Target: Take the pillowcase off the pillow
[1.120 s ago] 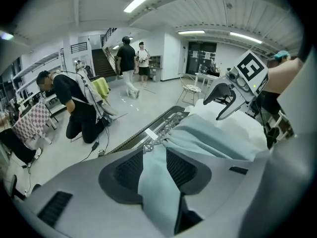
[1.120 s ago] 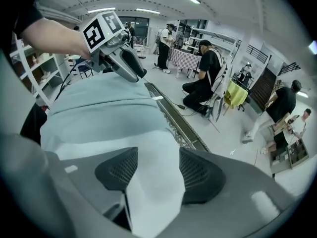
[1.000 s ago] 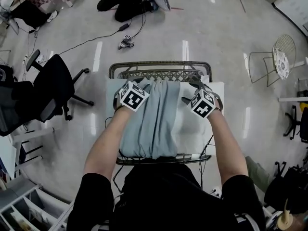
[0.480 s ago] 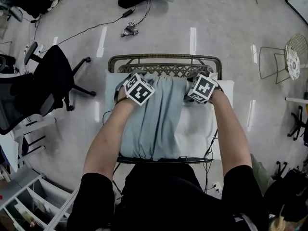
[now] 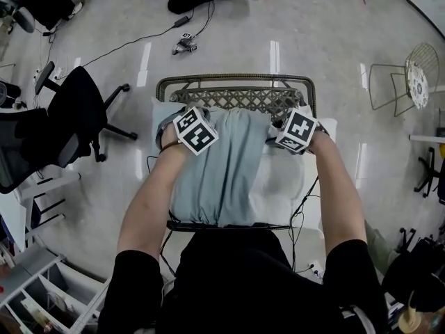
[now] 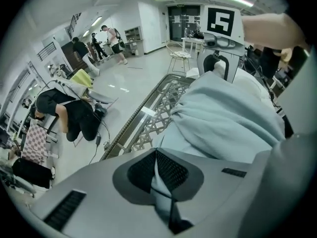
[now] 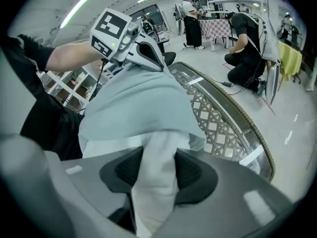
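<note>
Removal seemed only begun. The light blue pillowcase [image 5: 219, 172] covered the left and middle of the white pillow [image 5: 285, 186], which lay on the lattice-topped table [image 5: 236, 100]; the right part of the pillow was bare. The left tongs [image 6: 156, 155] had just closed narrow on a thin fold of the pillowcase. The right tongs [image 7: 157, 157] had just closed on a thick fold of white pillow fabric. Pulling the two apart remained. No brand or readable writing showed, only square black-and-white markers on the cubes of the tongs.

One pillow [image 5: 281, 186] and one pillowcase [image 5: 222, 165] are lying on one lattice table [image 5: 236, 81]; two grippers, left gripper [image 6: 161, 182] and right gripper [image 7: 158, 175], are sitting at its far edge.
</note>
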`<state>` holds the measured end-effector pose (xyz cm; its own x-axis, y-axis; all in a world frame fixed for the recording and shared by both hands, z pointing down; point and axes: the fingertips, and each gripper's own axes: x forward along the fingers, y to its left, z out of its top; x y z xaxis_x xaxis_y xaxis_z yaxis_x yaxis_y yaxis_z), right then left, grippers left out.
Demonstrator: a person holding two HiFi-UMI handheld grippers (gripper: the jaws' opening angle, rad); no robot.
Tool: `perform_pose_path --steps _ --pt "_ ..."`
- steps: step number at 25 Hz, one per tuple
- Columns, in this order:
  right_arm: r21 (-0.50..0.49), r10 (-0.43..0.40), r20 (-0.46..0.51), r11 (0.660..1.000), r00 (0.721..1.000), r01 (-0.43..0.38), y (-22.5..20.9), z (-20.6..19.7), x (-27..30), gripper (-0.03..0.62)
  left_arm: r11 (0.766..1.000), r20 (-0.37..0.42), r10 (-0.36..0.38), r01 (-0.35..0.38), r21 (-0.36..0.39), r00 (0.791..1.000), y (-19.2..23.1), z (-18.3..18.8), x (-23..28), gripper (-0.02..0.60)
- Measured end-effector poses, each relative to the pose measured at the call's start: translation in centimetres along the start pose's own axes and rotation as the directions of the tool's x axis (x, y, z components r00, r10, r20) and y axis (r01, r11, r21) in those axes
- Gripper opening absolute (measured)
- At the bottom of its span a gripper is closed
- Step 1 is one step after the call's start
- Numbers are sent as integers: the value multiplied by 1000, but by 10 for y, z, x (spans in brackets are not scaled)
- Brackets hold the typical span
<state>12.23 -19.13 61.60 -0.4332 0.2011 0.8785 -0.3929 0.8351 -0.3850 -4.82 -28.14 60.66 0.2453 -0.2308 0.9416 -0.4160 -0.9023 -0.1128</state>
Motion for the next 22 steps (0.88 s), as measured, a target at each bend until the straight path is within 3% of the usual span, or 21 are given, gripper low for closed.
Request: perform_pose_path --steps 11,22 --pt "-11 -65 78 998 995 66 37 -7 -56 161 993 45 115 -115 -1 992 20 -50 -82 6" --pt "11 -98 148 995 984 97 62 -13 -81 133 983 77 175 -169 -77 981 21 -99 -134 8"
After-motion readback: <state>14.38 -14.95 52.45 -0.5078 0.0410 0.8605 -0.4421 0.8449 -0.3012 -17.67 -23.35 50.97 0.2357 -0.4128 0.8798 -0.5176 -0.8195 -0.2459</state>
